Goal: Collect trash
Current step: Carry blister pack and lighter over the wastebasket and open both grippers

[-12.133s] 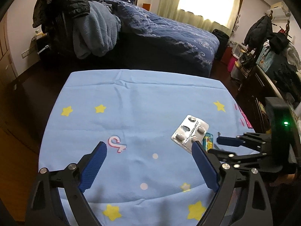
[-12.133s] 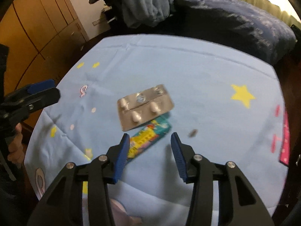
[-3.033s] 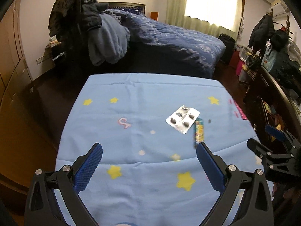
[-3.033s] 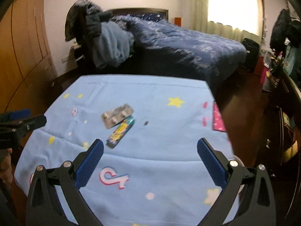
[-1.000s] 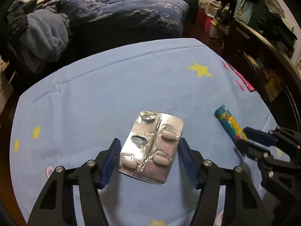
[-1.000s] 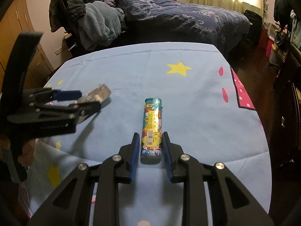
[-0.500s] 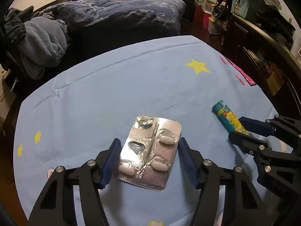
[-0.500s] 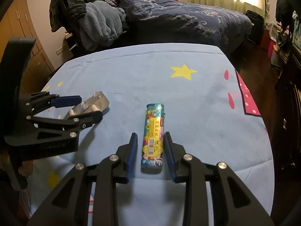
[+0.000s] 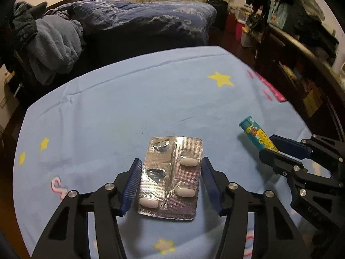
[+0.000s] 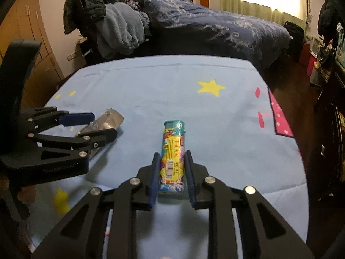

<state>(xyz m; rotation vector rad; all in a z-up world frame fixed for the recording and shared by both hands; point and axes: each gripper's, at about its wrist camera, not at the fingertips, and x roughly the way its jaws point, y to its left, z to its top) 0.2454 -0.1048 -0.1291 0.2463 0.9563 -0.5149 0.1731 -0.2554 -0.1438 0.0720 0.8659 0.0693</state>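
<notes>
On the blue star-print bench: blister pack (image 9: 171, 178) within our left gripper (image 9: 170, 183) jaws, lighter (image 10: 173, 157) within our right gripper (image 10: 171, 178) jaws, both narrowed, contact unclear. We should squeeze evenly before lifting.

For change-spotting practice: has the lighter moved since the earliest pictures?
Yes. The lighter shifted right, toward the yellow star, away from the blister pack, and sits between the fingers of the right gripper.

On the table's cloth (image 9: 129, 112), the pill sheet (image 9: 170, 177) lies between my left gripper's fingers (image 9: 170, 185); the lighter (image 10: 172, 157) lies to its right, between my right gripper's (image 10: 172, 179).
</notes>
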